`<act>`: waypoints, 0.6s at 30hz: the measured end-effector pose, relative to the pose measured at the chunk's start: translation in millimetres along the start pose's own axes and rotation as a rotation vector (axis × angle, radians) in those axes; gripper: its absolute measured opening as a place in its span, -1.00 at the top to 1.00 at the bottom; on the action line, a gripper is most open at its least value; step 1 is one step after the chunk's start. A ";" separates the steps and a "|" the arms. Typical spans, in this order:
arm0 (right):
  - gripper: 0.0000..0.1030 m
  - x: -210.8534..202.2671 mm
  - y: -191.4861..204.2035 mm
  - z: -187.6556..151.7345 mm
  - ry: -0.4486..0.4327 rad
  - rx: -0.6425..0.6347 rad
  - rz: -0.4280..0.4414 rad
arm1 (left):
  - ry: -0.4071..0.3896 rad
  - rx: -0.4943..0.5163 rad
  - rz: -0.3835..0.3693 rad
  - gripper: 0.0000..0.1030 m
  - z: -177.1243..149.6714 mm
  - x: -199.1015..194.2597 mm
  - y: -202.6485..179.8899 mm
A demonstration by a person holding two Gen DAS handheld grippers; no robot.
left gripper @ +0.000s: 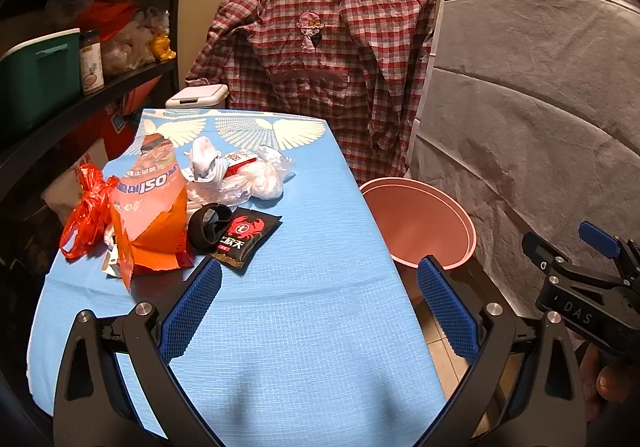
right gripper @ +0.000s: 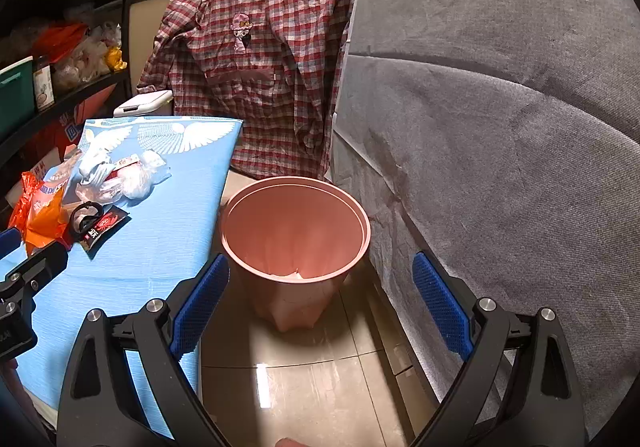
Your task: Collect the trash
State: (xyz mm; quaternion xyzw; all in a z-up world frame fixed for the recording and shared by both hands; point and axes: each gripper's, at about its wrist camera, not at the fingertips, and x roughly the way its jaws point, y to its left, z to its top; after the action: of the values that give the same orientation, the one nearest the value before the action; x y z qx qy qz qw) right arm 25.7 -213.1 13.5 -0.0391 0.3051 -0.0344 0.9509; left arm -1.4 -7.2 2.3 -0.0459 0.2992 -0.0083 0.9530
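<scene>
Trash lies at the far left of a blue-covered table (left gripper: 304,327): an orange snack bag (left gripper: 150,223), a red plastic bag (left gripper: 86,207), a black crab-print packet (left gripper: 246,235), a black band (left gripper: 208,225), clear plastic wrap (left gripper: 248,183) and a white crumpled wrapper (left gripper: 206,159). A pink bin (right gripper: 296,243) stands on the floor right of the table; it also shows in the left wrist view (left gripper: 420,223). My left gripper (left gripper: 320,283) is open and empty above the table, near the packet. My right gripper (right gripper: 320,279) is open and empty above the bin's near side.
A red plaid shirt (left gripper: 320,59) hangs behind the table. Grey cloth (right gripper: 500,127) covers a large thing on the right. Dark shelves (left gripper: 60,87) with boxes and bags stand on the left. A white lidded bin (left gripper: 198,95) sits behind the table. Tiled floor (right gripper: 312,379) lies below.
</scene>
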 end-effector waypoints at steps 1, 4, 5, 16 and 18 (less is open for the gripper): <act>-0.78 -0.2 0.5 -0.1 0.000 -0.001 0.001 | 0.000 0.000 -0.001 -0.85 0.0 -0.7 0.0; -0.78 -0.4 0.7 0.0 -0.002 -0.001 -0.002 | -0.001 0.000 -0.002 -0.85 0.2 -0.7 -0.8; -0.78 0.0 0.0 0.1 0.000 0.000 0.000 | -0.001 0.001 -0.003 -0.85 0.3 -1.0 -0.7; -0.77 -1.0 0.9 0.4 -0.001 -0.002 -0.001 | -0.001 -0.001 -0.003 -0.85 1.2 -1.2 -0.8; -0.77 -1.0 0.7 0.3 -0.001 -0.003 0.000 | -0.001 -0.002 -0.004 -0.85 1.3 -1.1 -0.8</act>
State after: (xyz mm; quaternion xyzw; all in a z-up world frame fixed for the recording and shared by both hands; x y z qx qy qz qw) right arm 25.1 -212.3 14.2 -0.0406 0.3045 -0.0341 0.9510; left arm -1.6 -7.8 4.0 -0.0476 0.2987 -0.0096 0.9531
